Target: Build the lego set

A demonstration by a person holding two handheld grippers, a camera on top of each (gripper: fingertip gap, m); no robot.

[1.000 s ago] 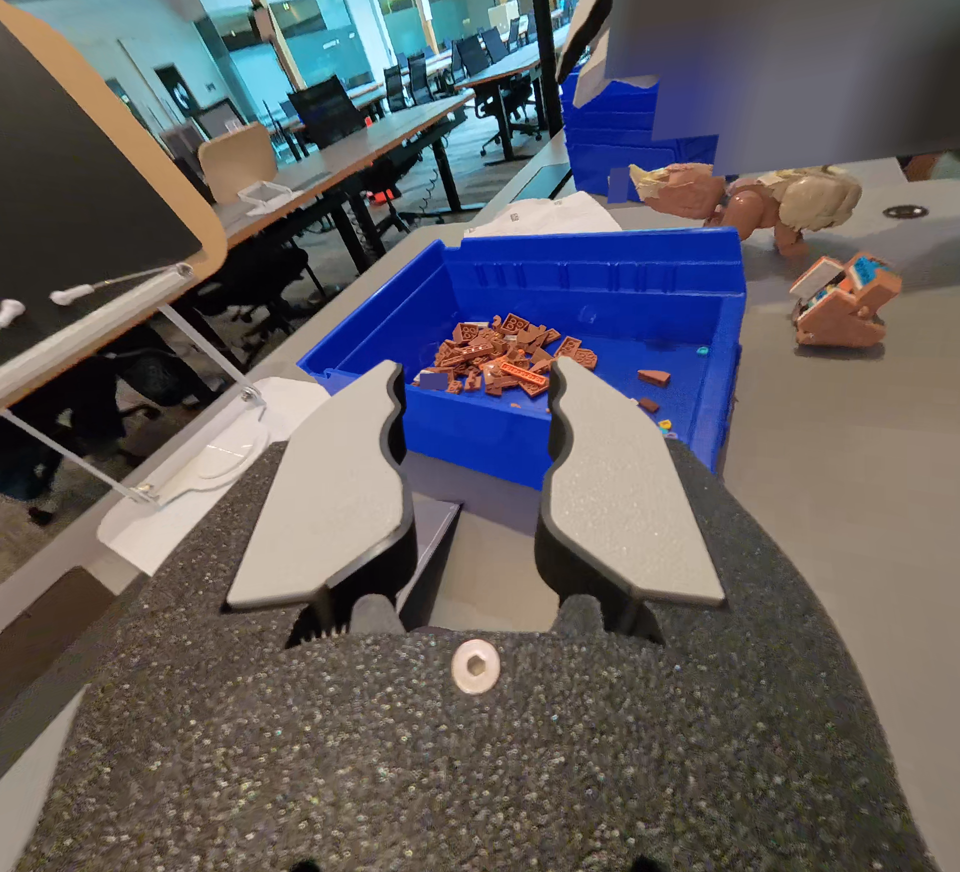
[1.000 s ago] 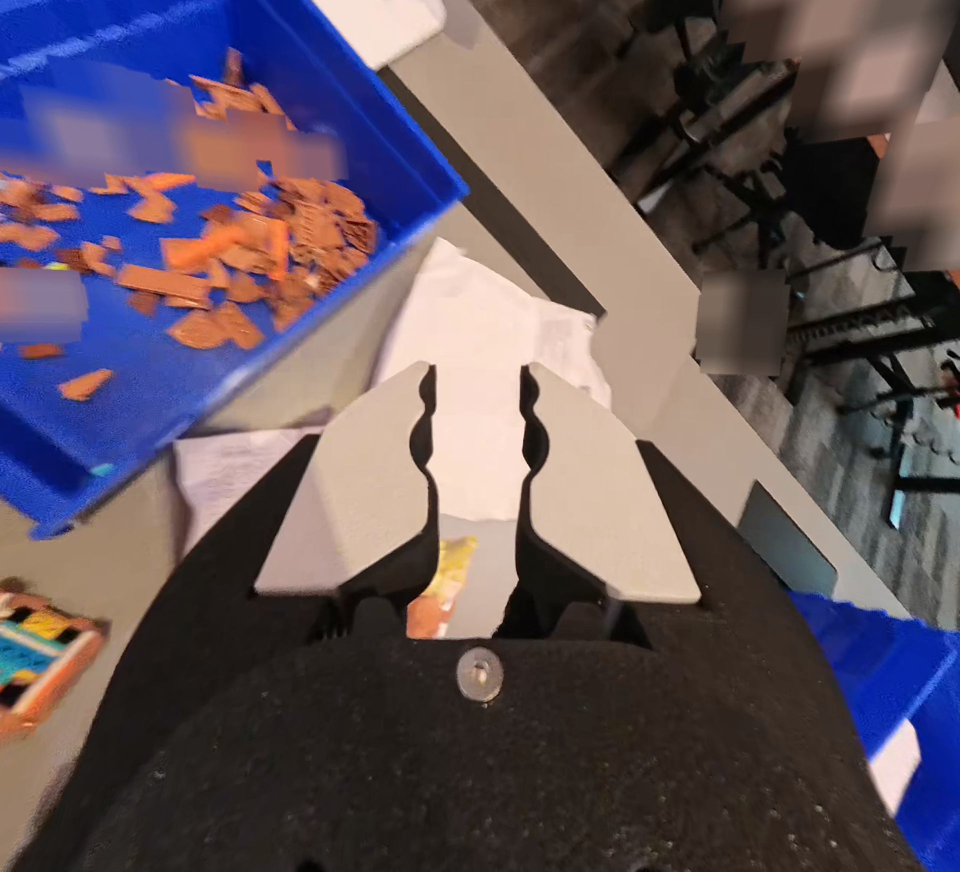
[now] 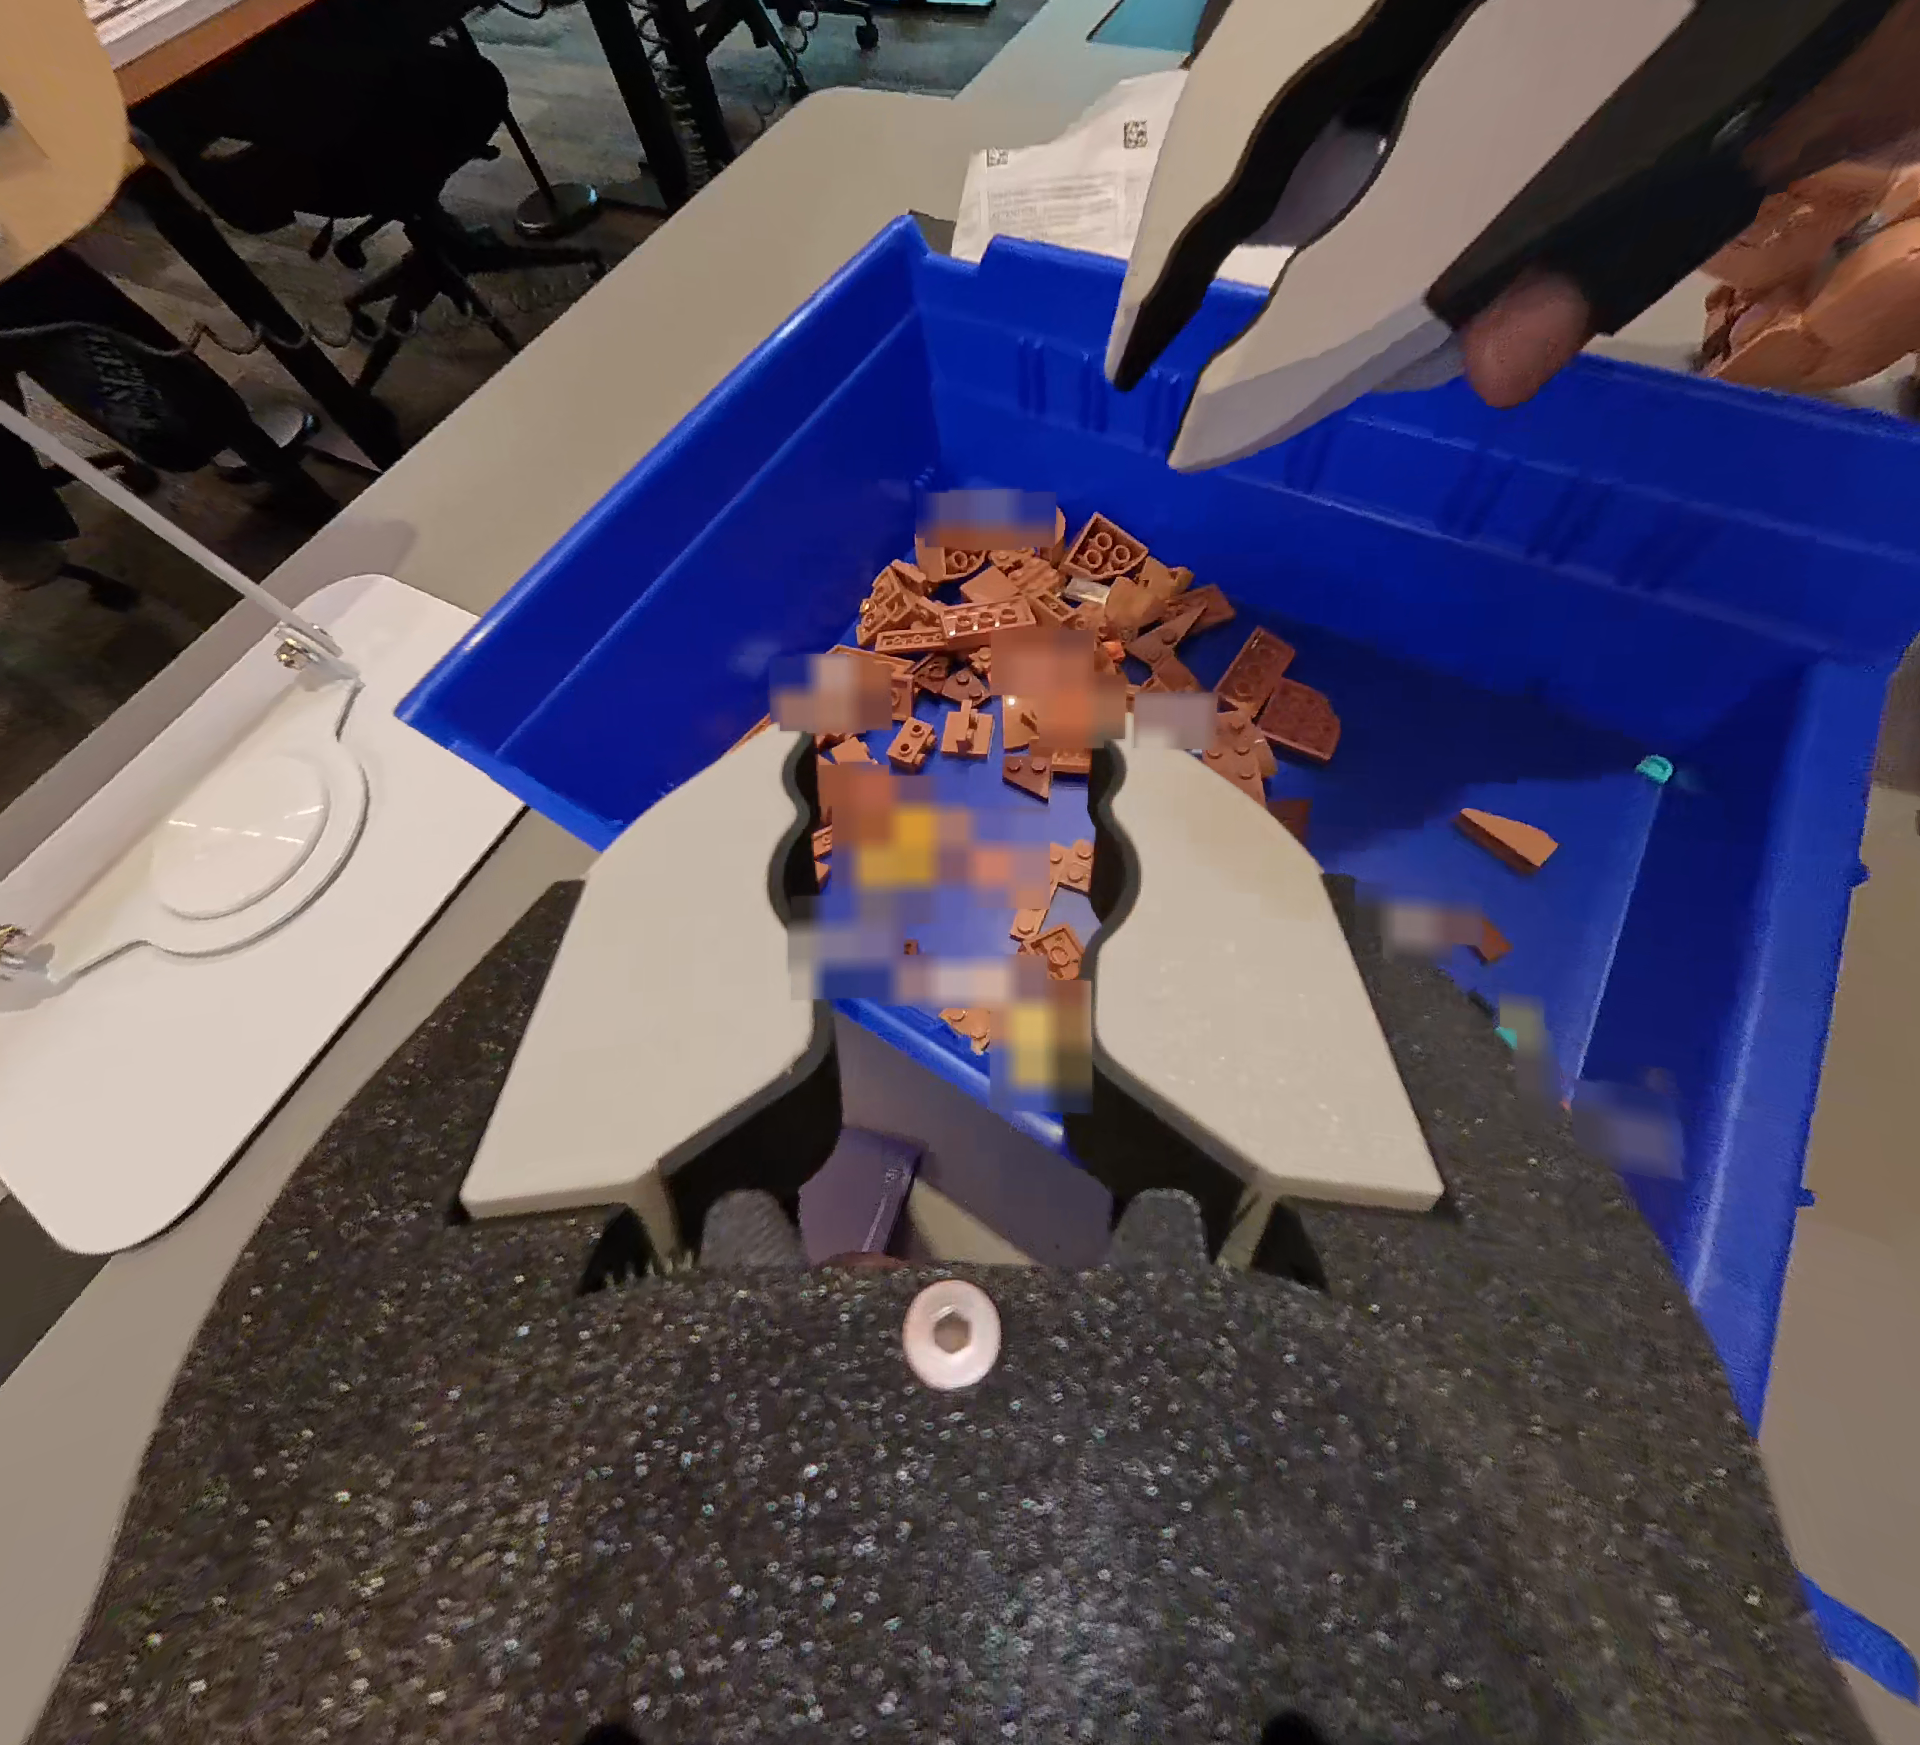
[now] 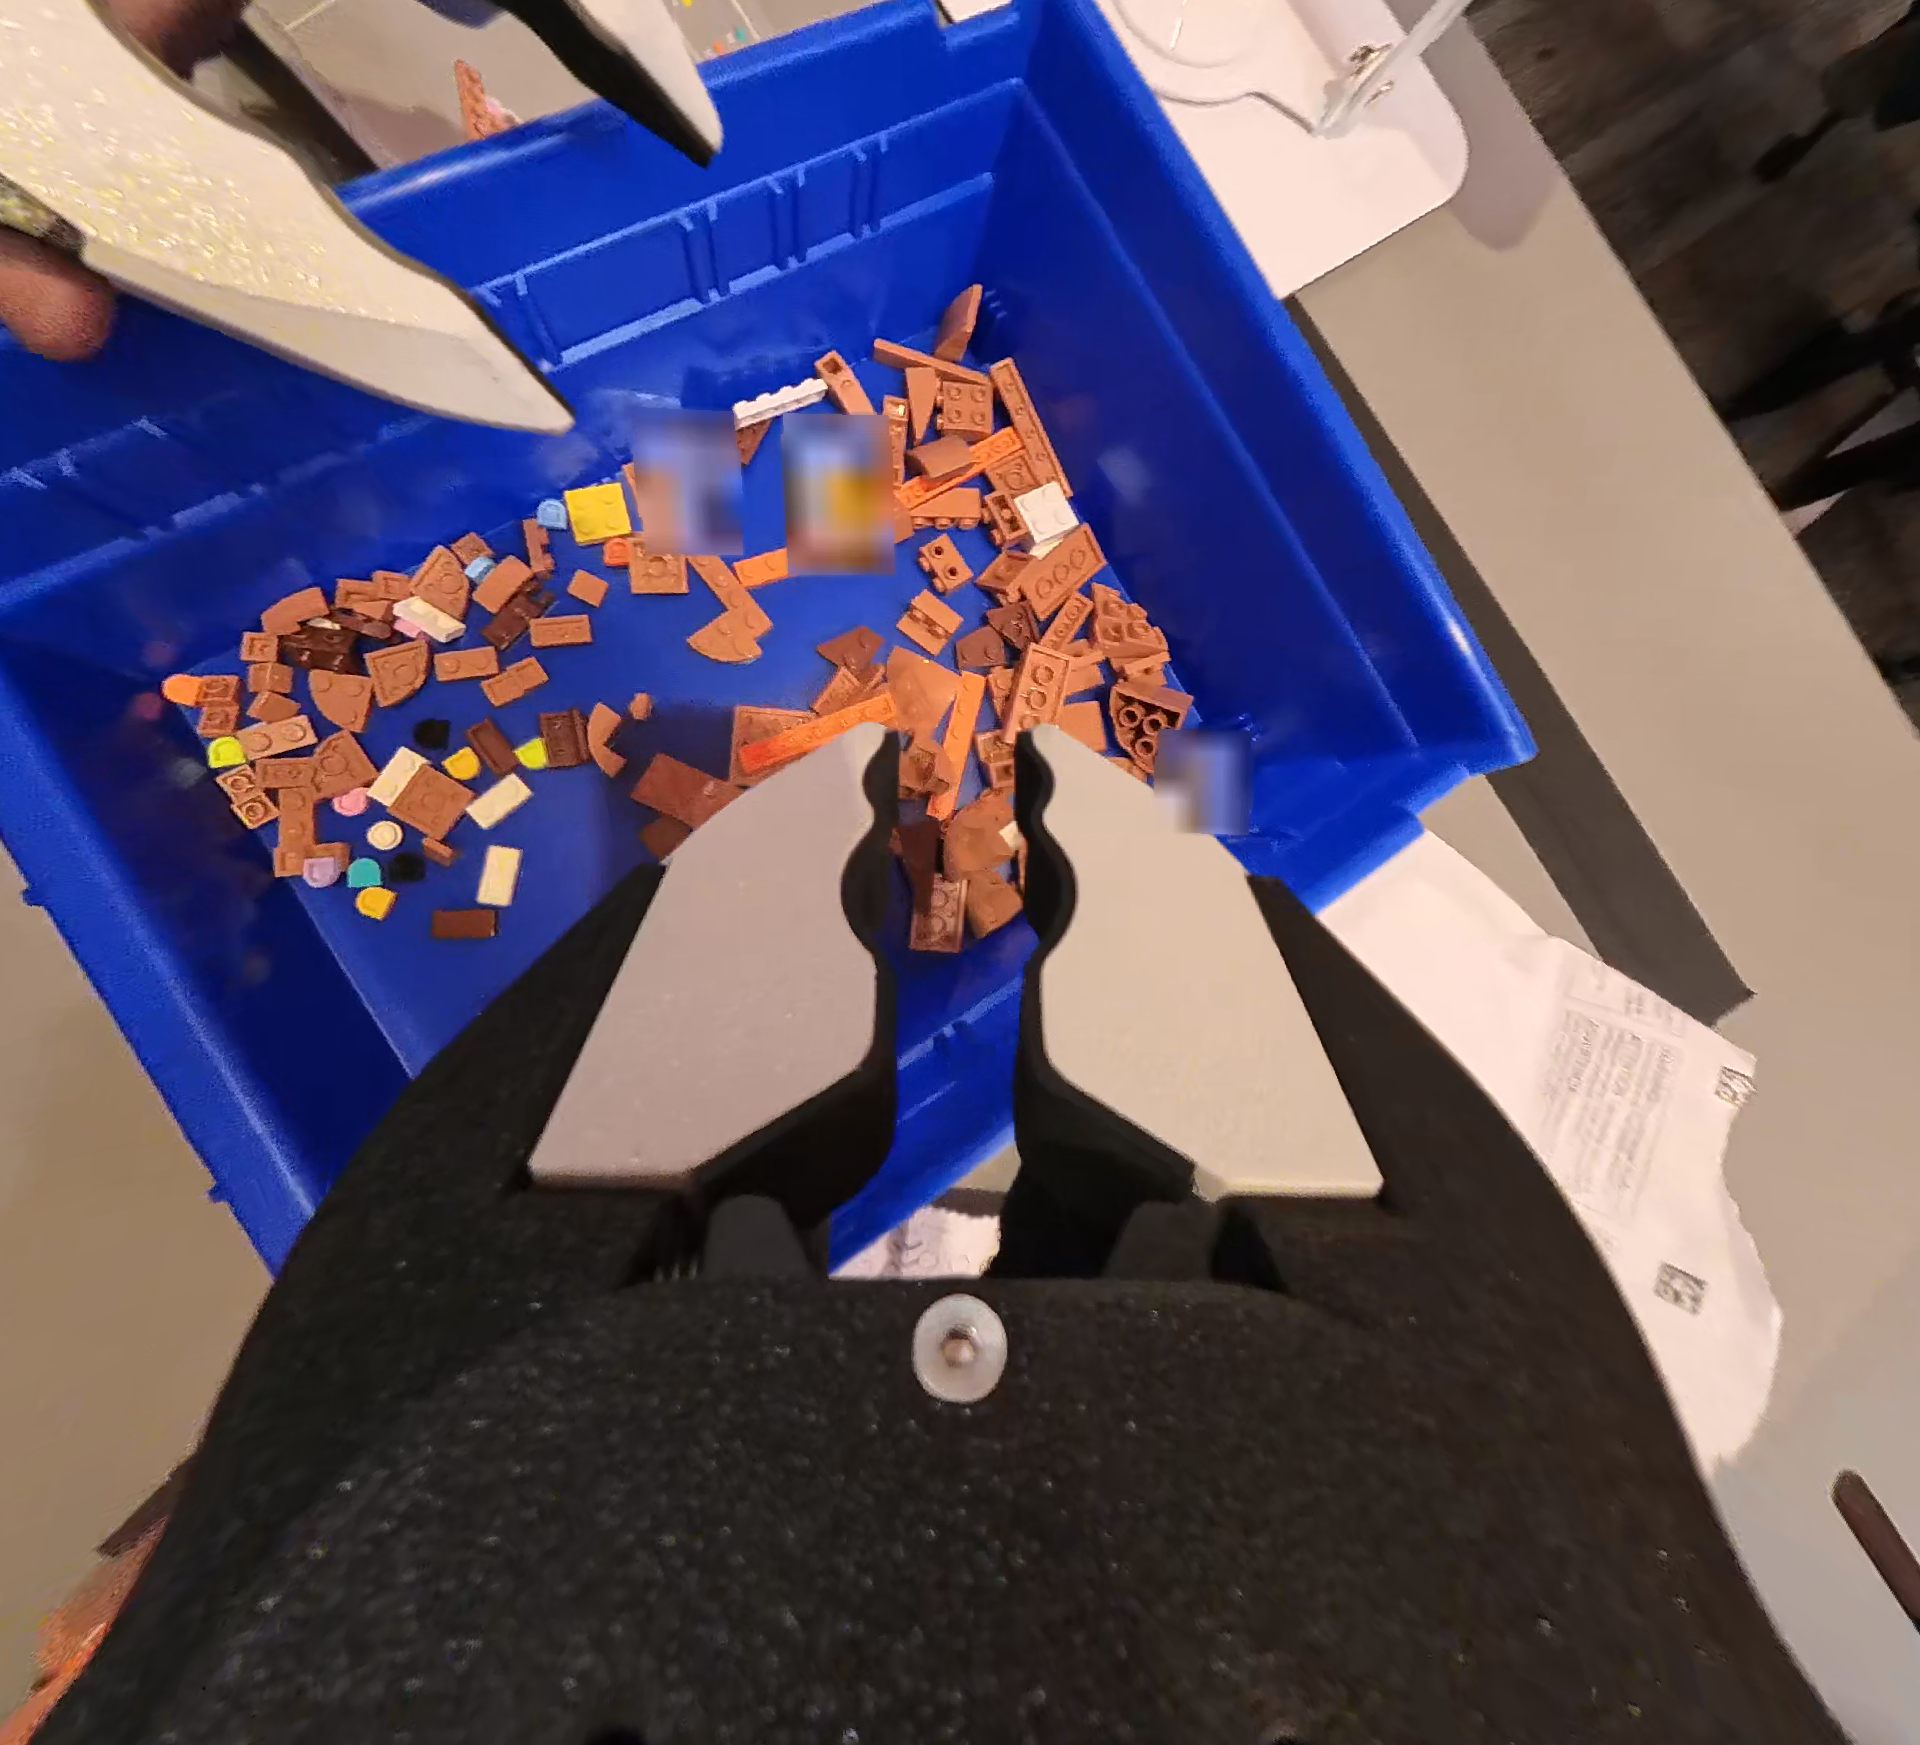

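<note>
Left wrist view, left claw (image 3: 951, 760): released, empty, now hanging over the near wall of the blue bin (image 3: 675, 573); a second ago short of it, above bare worktop (image 3: 644, 261).
Left wrist view, bricks (image 3: 1049, 656): brown heap on the bin floor, toward the far left corner, partly framed between the fingers.
Left wrist view, right claw (image 3: 1153, 417): newly arrived at top right, tips parted, above the far rim; a fingertip of the holding hand visible at its edge.
Right wrist view, right claw (image 4: 951, 745): released, nothing gripped, tips just over the brown pile (image 4: 1039, 646); earlier aimed past the bin at paper (image 4: 1621, 1103).
Right wrist view, small pieces (image 4: 416, 802): tan, yellow, black and pink studs spread left of the pile.
Right wrist view, left claw (image 4: 639, 282): top left, spread wide, over the opposite rim.
Meaning: both claws converged on the bin, so piece-picking probably next; no brick lifted yet.
</note>
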